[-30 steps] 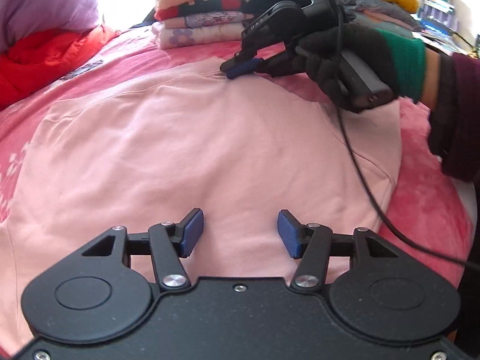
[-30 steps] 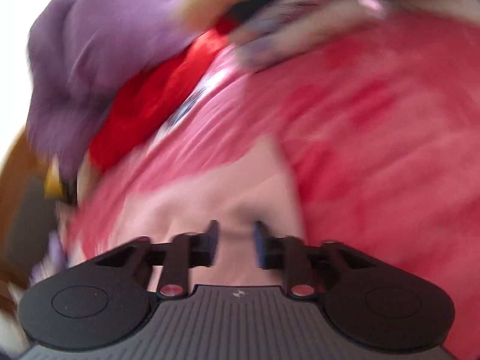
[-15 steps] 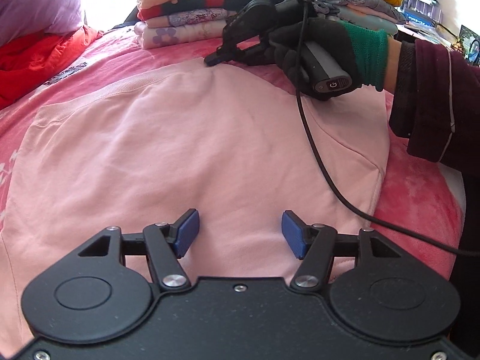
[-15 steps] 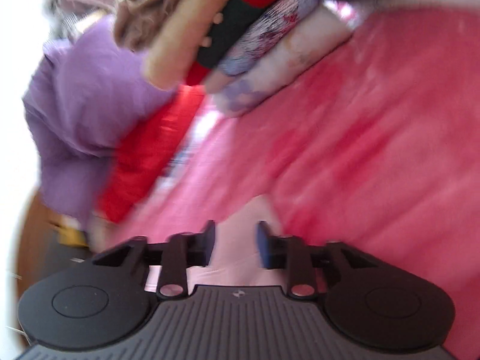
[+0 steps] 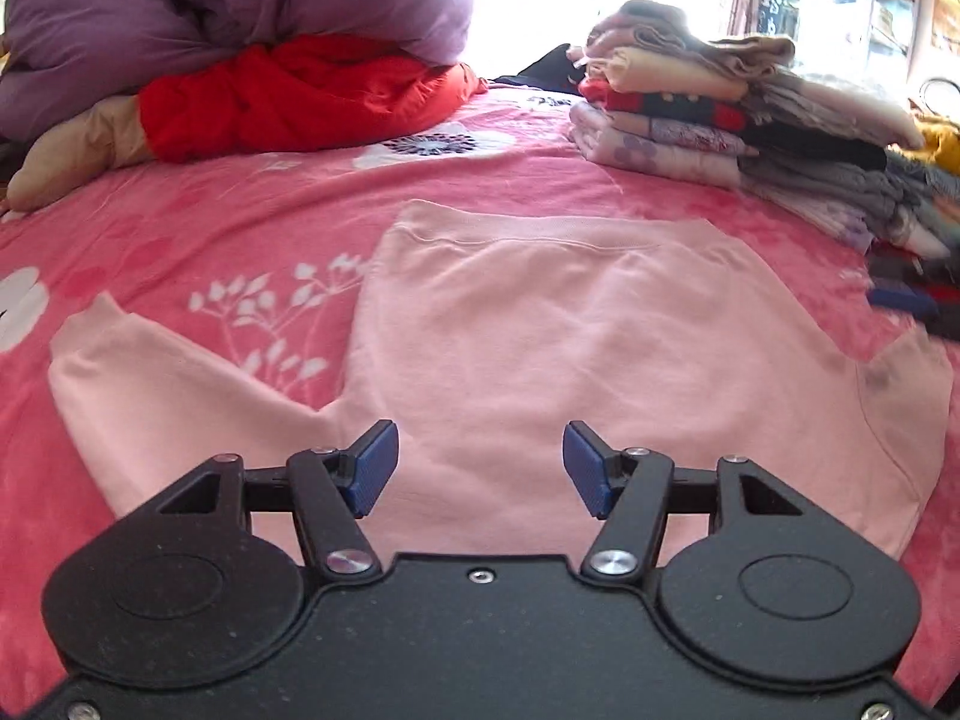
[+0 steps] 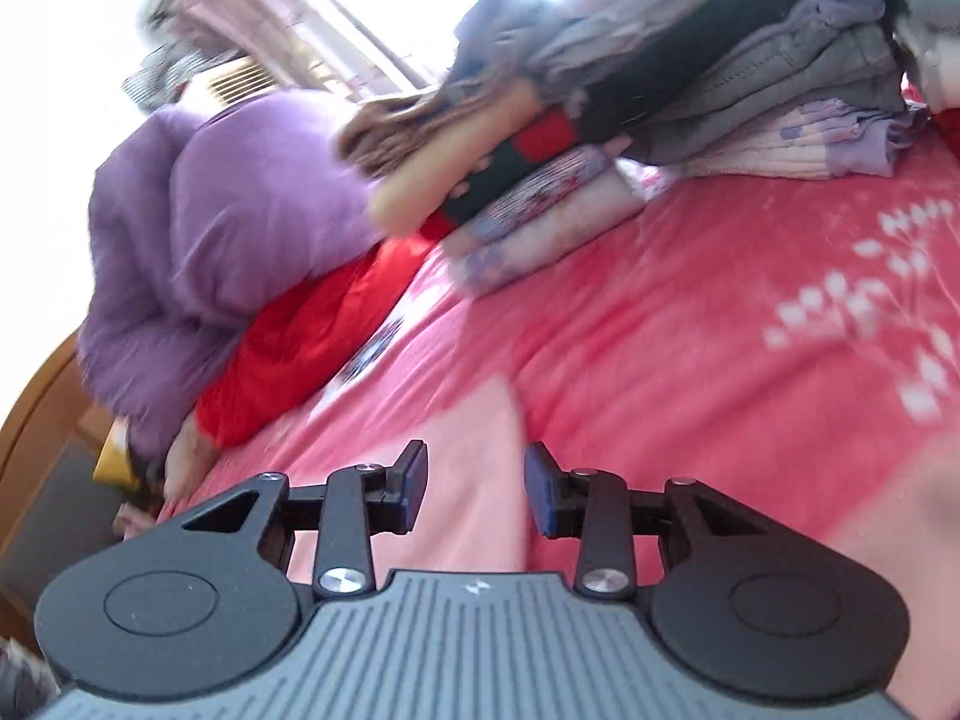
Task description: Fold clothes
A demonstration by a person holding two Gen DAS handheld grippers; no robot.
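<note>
A pale pink sweatshirt (image 5: pixel 540 330) lies flat on the pink flowered bedspread (image 5: pixel 210 228), hem toward the far side and one sleeve (image 5: pixel 150 384) stretched out to the left. My left gripper (image 5: pixel 480 468) hovers over its near part, open, with nothing between the blue pads. A blurred dark and blue shape (image 5: pixel 906 300) at the right edge may be the other tool. In the right wrist view my right gripper (image 6: pixel 477 486) has its jaws opening above a corner of the pink sweatshirt (image 6: pixel 474 438). The cloth shows behind the gap and is not pinched.
A stack of folded clothes (image 5: pixel 720 120) (image 6: pixel 660 120) stands at the back right of the bed. A purple duvet (image 5: pixel 240 0) (image 6: pixel 240 210) and a red garment (image 5: pixel 300 96) are heaped at the back left. A wooden bed frame (image 6: pixel 36 420) runs along the edge.
The left wrist view has swung left, so the sleeve now shows. The gloved hand with the right gripper has left the hem for the right edge. The right jaws went from shut to parted.
</note>
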